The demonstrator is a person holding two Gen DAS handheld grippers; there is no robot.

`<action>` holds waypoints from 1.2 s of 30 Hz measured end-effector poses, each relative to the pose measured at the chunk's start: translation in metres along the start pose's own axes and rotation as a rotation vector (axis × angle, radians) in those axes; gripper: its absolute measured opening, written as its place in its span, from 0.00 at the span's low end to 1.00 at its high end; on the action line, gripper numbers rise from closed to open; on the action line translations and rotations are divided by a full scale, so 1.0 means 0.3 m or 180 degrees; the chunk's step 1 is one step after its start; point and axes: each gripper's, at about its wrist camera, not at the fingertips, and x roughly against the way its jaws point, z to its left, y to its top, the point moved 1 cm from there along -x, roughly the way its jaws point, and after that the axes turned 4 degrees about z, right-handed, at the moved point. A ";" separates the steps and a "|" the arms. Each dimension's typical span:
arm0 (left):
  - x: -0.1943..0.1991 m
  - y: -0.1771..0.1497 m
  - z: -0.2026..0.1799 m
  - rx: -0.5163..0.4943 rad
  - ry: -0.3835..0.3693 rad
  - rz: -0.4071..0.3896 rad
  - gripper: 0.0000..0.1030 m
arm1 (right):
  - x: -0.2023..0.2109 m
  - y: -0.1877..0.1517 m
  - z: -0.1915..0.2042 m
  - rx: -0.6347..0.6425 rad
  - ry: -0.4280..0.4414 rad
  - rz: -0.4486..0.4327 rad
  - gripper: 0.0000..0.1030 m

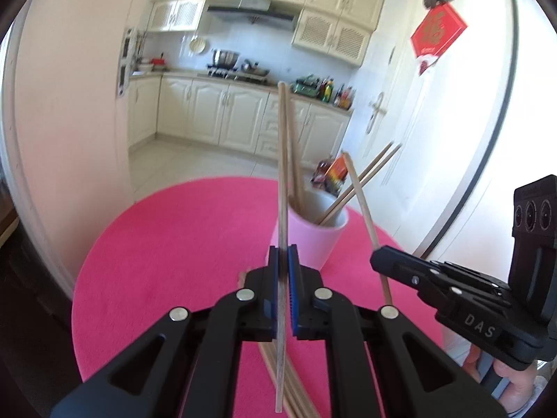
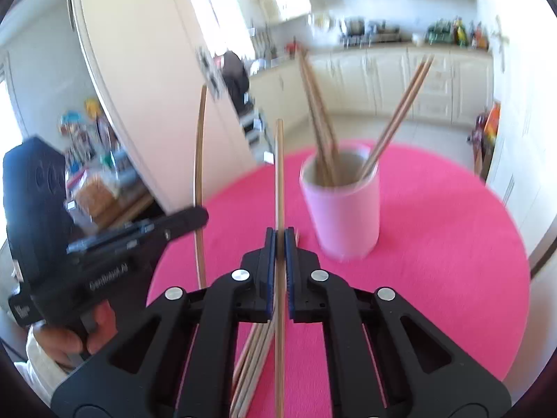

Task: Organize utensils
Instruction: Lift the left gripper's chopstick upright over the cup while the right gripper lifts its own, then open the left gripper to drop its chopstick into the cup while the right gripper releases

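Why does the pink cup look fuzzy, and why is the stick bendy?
In the right wrist view the pink cup and its chopsticks are smeared by motion blur; the left wrist view shows it sharper. The fisheye lens bows the held chopstick, and bright daylight washes out the cabinets.

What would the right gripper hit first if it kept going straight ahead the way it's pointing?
Probably nothing at once: the right gripper, shut on a chopstick, points just left of the pink cup. Depth is unclear.
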 end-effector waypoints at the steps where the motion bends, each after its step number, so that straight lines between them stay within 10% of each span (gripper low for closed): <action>1: 0.007 0.013 -0.015 -0.0028 -0.0029 -0.0061 0.06 | 0.005 0.004 0.007 -0.0012 -0.0006 -0.0114 0.05; 22: -0.097 0.287 -0.211 -0.0349 -0.0355 -0.1204 0.06 | 0.013 0.210 -0.160 -0.0056 -0.0093 -0.1889 0.06; 36: -0.242 0.280 -0.129 -0.0228 -0.0291 -0.1211 0.06 | -0.075 0.223 -0.166 0.0007 -0.0201 -0.2092 0.06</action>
